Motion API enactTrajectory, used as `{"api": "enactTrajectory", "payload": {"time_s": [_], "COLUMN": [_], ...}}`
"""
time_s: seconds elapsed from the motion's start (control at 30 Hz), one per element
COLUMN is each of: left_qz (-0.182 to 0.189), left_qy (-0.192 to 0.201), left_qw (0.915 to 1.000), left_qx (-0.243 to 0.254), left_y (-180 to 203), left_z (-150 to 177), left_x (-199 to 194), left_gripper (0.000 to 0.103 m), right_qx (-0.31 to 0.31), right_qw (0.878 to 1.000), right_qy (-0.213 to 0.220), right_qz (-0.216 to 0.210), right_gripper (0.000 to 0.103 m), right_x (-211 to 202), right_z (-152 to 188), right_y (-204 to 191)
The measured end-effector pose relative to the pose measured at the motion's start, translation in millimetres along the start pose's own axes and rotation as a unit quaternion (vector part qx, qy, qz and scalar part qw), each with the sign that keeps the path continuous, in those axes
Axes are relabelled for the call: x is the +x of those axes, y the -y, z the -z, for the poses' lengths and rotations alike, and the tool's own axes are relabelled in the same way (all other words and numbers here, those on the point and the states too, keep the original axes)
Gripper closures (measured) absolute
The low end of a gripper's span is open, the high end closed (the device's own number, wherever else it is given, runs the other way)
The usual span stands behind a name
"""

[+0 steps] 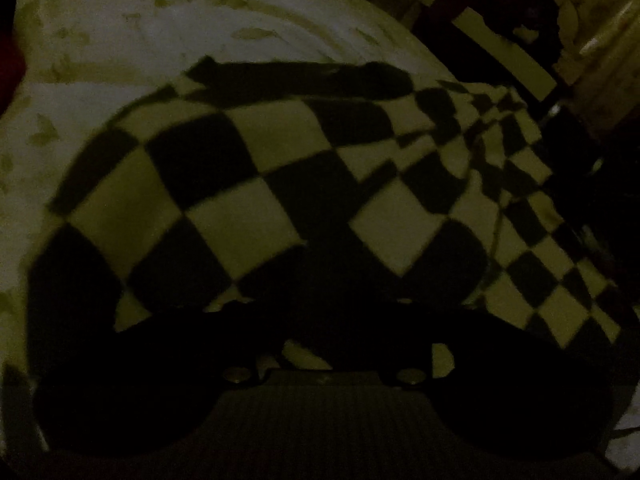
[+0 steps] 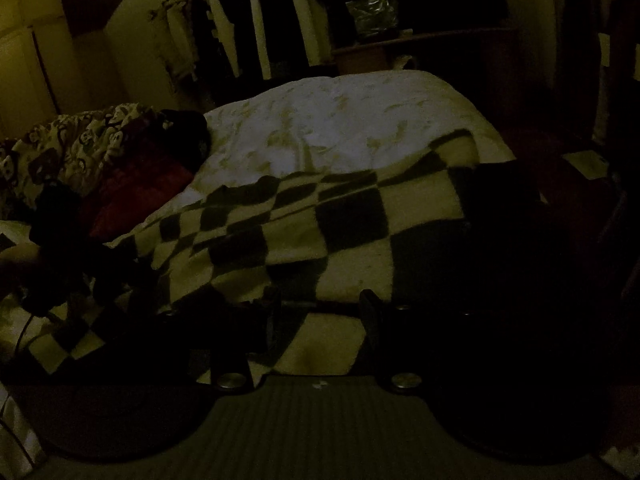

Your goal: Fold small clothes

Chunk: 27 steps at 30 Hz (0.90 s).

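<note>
Your left gripper (image 1: 340,312) sits low over the black-and-pale checkered knit garment (image 1: 248,184), which lies spread on the white bed cover with a faint leaf print (image 1: 120,32). In the left wrist view the room is very dim and the fingers merge with the dark squares of the cloth, so you cannot tell whether those tongs are apart or pinched on fabric. The garment's far edge ends in a dark band, and its right side runs off in smaller, rumpled checks toward the bed's edge.

In your right wrist view, starting at the left, a patterned floral bedding heap (image 2: 88,140) is bunched up, with a dark red cushion (image 2: 136,188) just beside it and a black bundle of cloth (image 2: 188,128) at the cushion's far end. Nearer you on that side a dark shape, too murky to name, rests on the garment's left corner. The same checkered garment (image 2: 304,232) stretches across the middle of the bed cover (image 2: 340,116).

Your right gripper (image 2: 320,300) is down at the garment's near edge with its tongs apart: the two fingers (image 2: 372,312) stand separated, and a pale square of cloth shows between them. Whether the pads touch fabric is lost in the dark.
</note>
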<state>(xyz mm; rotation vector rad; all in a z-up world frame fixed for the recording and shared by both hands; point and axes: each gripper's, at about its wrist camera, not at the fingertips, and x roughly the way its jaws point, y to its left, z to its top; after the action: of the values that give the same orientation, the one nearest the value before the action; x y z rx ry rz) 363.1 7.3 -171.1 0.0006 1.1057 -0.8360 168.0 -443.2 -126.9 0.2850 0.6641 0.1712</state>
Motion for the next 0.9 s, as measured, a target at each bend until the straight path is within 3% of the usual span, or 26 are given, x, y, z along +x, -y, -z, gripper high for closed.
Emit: {"api": "enactTrajectory", "payload": {"time_s": [0.07,0.2,0.33,0.4,0.5,0.6,0.63,0.7,0.77,0.83,0.9], "left_qz": [0.001,-0.016,-0.039,-0.086,-0.125,-0.132,-0.138,-0.158,-0.179,-0.192,-0.21], "left_qy": [0.001,0.021,0.093,0.107,0.092,0.066,0.062,0.052,0.05,0.044,0.041], "left_qw": [0.9999,0.9994,0.9948,0.9905,0.9875,0.988,0.9872,0.9835,0.9796,0.9777,0.9749], "left_qx": [-0.011,-0.021,-0.017,-0.01,-0.026,-0.045,-0.052,-0.071,-0.075,-0.072,-0.062], "left_y": [-2,7,13,9,-5,-14,-16,-21,-27,-28,-29], "left_z": [1,-9,-41,-59,-75,-74,-71,-68,-62,-55,-50], "left_x": [0,-16,-55,-61,-49,-28,-22,-12,-8,-3,-3], "left_gripper": [0.093,0.094,0.094,0.094,0.094,0.092,0.089,0.06,0.046,0.04,0.026], "right_qx": [0.0,0.001,-0.005,-0.012,-0.011,-0.056,-0.085,-0.151,-0.19,-0.188,-0.171], "right_qw": [1.0,1.0,1.0,1.0,1.0,0.998,0.995,0.987,0.979,0.975,0.978], "right_qy": [0.001,0.004,0.01,0.014,0.022,0.037,0.042,0.041,0.021,-0.01,-0.011], "right_qz": [0.0,0.001,0.004,0.004,0.001,0.008,0.014,0.036,0.071,0.116,0.117], "right_gripper": [0.028,0.028,0.028,0.028,0.028,0.028,0.028,0.028,0.028,0.028,0.028], "right_x": [1,1,-2,0,7,15,19,30,44,61,67], "right_z": [0,1,1,-2,-7,-14,-15,-15,-14,-11,-6], "right_y": [0,1,2,1,0,-10,-16,-28,-33,-26,-15]}}
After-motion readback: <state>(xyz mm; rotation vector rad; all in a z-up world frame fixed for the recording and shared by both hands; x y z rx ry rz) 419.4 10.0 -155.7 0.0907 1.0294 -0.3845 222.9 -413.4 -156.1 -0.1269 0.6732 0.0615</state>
